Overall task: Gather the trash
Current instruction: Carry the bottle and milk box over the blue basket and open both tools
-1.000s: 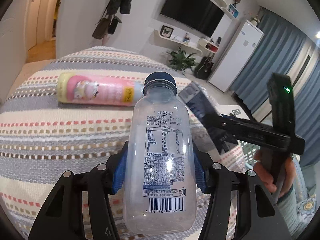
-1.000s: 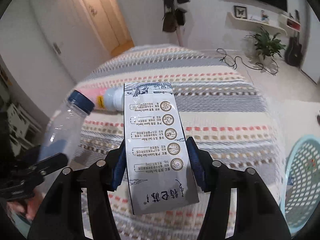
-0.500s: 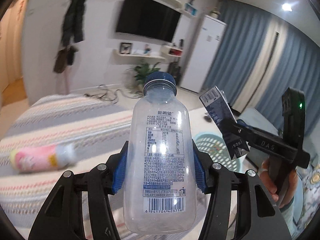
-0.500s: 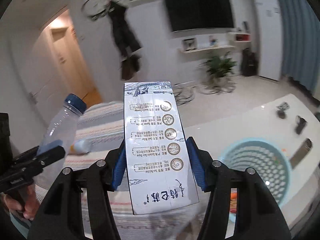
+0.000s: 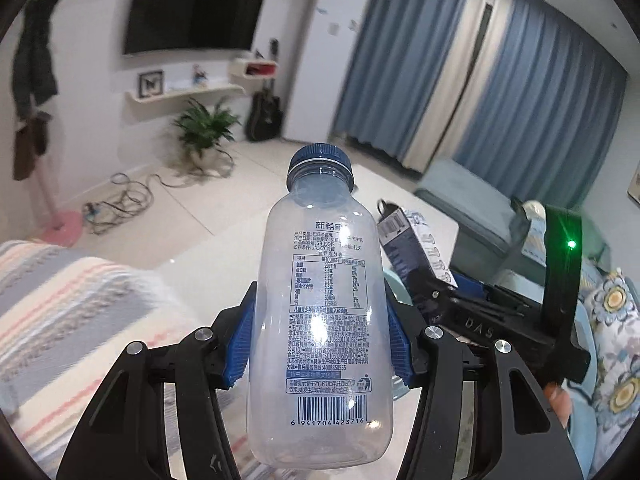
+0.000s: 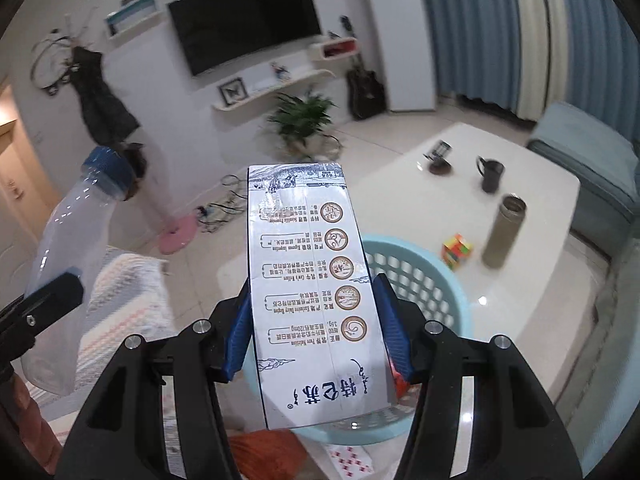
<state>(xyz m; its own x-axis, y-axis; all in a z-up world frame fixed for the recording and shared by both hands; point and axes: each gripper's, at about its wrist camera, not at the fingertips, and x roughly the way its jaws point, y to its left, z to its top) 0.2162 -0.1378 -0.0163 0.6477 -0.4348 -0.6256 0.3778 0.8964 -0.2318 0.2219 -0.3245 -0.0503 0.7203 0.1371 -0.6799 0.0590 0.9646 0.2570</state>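
White worktop (image 6: 520, 280) w/ blue basket (image 6: 424, 280) shows only in right view, right hand-held gripper (image 6: 316, 336) clamped on milk carton (image 6: 312, 288) above it; left hand-held gripper (image 5: 318, 344) pinches clear bottle (image 5: 320, 320) beside striped bed (image 5: 60, 300).

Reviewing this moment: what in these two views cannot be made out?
- Basket contents: right wrist view, mostly hidden behind the carton and the right gripper.
- Basket in the left wrist view: almost wholly hidden behind the bottle.
- Bottle base: left wrist view, cut off between the left gripper's arms.
- Small print on the carton: too small to read.
- Striped blanket: blurred.
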